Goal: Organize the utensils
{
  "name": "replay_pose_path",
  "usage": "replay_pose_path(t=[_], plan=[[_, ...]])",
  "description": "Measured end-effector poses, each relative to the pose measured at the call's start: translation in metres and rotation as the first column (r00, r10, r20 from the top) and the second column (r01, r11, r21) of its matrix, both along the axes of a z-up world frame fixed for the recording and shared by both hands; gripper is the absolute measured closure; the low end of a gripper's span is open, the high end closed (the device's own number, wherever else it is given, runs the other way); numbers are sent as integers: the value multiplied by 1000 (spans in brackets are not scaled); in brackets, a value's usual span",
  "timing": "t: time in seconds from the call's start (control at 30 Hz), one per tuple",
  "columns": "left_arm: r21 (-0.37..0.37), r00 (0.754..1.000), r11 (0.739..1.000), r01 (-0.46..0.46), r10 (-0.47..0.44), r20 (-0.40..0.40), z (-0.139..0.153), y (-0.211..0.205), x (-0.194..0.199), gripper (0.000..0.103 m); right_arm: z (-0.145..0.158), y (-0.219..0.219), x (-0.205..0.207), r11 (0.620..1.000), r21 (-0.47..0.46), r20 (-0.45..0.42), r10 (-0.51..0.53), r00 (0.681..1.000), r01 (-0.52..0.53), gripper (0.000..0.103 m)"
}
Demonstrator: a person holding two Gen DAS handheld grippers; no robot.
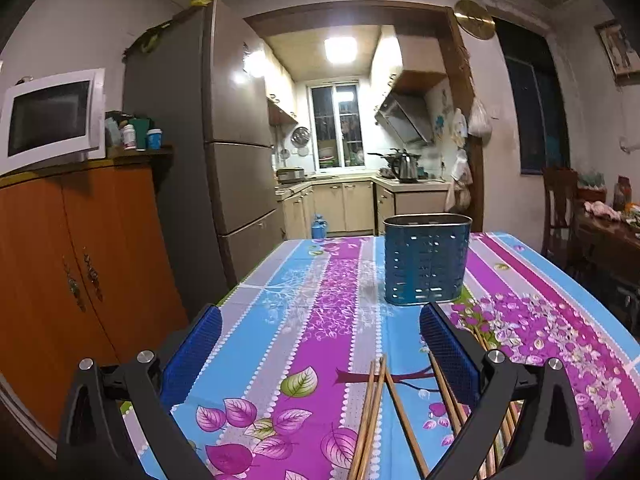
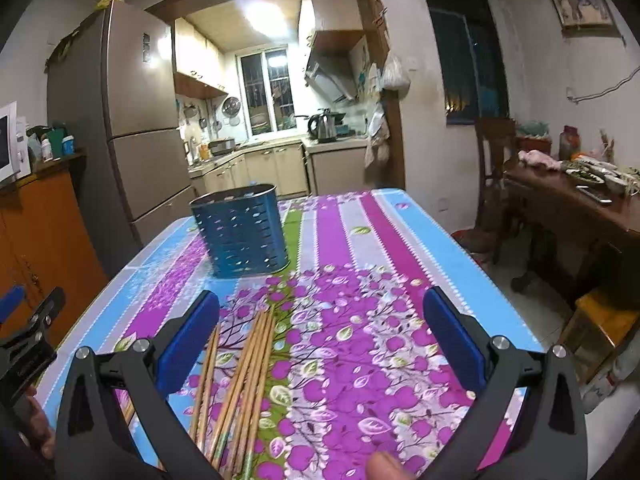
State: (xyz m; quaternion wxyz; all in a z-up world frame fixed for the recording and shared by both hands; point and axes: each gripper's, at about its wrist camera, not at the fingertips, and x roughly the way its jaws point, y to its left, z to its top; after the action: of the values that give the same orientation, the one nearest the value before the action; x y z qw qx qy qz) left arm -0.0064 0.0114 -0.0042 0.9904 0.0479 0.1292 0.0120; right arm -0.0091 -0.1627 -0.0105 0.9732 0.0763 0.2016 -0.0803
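Hovering both grippers, left gripper (image 1: 320, 340) and right gripper (image 2: 322, 320), fingers spread empty, I feared the loose wooden chopsticks (image 2: 244, 372) scattering before reaching the blue perforated metal holder (image 2: 242, 232) at eleven o'clock.

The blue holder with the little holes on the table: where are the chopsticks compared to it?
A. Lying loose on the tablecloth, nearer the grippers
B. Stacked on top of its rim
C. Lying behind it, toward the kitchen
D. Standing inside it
A: the chopsticks lie flat on the tablecloth, apart from the blue holder, which stands upright farther back.
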Motion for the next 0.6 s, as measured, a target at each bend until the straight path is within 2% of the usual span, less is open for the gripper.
replay_pose_path(t=[0.27,0.6], plan=[[41,1000,999,-15,15,8,2,-2,-2,4,1,15,-4,997,-64,10,50,999,-49,5],[75,1000,997,-15,15,2,2,-7,-2,4,3,14,-2,993,-19,-6,117,993,-118,5]])
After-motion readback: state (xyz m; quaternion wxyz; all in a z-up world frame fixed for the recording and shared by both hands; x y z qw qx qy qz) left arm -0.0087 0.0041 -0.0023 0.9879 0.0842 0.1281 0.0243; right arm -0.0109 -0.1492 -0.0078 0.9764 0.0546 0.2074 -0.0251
